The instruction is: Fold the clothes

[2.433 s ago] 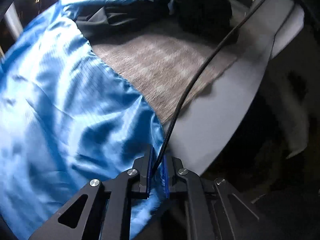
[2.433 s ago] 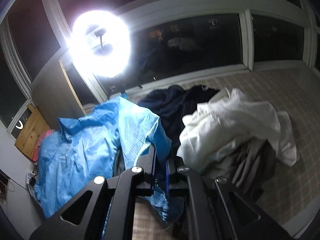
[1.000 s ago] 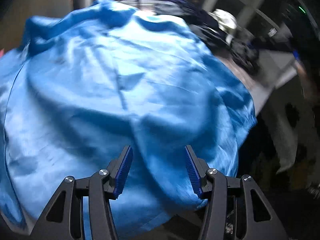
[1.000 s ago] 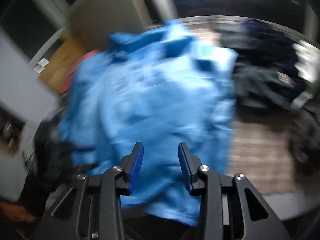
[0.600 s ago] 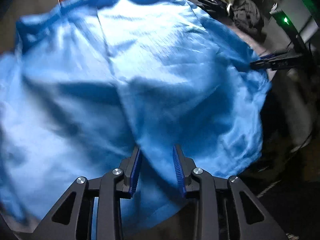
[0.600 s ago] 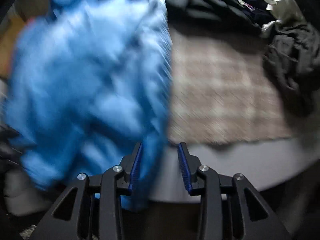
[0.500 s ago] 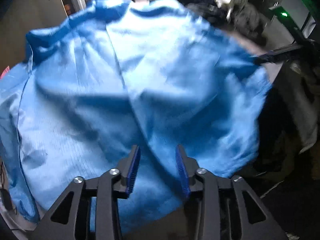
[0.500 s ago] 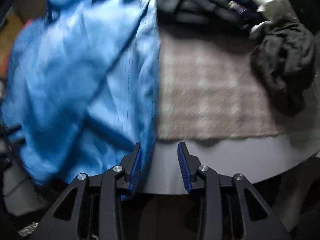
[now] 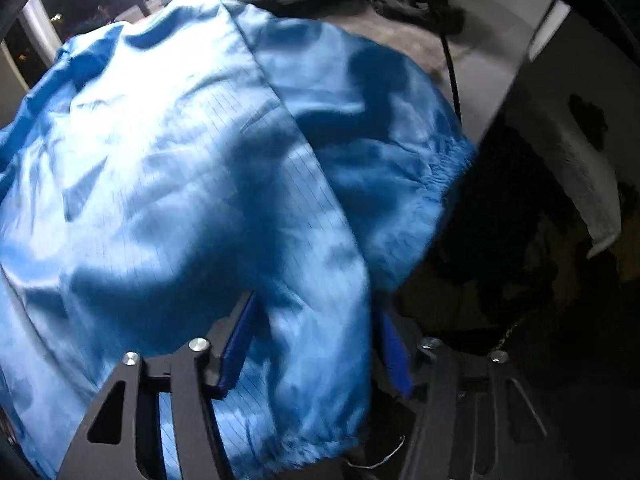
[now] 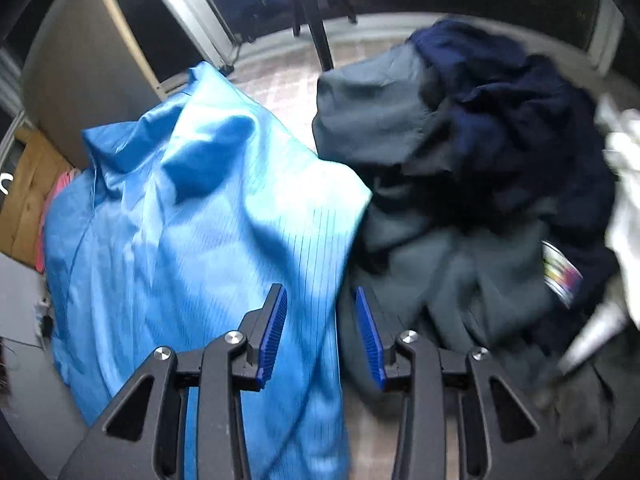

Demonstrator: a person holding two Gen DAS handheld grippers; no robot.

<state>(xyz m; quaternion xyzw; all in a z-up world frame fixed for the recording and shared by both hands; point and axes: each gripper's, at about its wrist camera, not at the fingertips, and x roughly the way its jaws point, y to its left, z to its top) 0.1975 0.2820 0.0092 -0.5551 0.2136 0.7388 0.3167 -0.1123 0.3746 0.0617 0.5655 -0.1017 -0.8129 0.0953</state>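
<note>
Both tongs stand open, gripping nothing. Left tongs [image 9: 316,344]: blue garment [image 9: 192,168] runs between the pads and drapes over the lower part of the tool, but the pads are spread well apart with cloth loose between them. Right tongs [image 10: 320,336]: the garment's right edge [image 10: 336,280] falls in the gap between the pads, no pinch.

Garment lies spread, not folded, on the left part of the tabletop [image 9: 492,80]. Its long axis runs away from both tongs toward the far edge, collar end [image 10: 120,140] far, elasticated hem [image 9: 312,444] at the near edge and hanging over it. A gathered cuff or hem [image 9: 448,168] sits at the tabletop's near-right edge in the left view; can't tell which.

Dark clothes pile [image 10: 480,160] sits right of the garment, touching its right edge; white cloth [image 10: 624,160] beyond it.

Key relation: left tongs is over the near hem, right tongs on the long right edge. My read: any fold turns on that right edge, and right tongs is nearer. Fabric looks slippery, so a shallow pinch may slide off.
</note>
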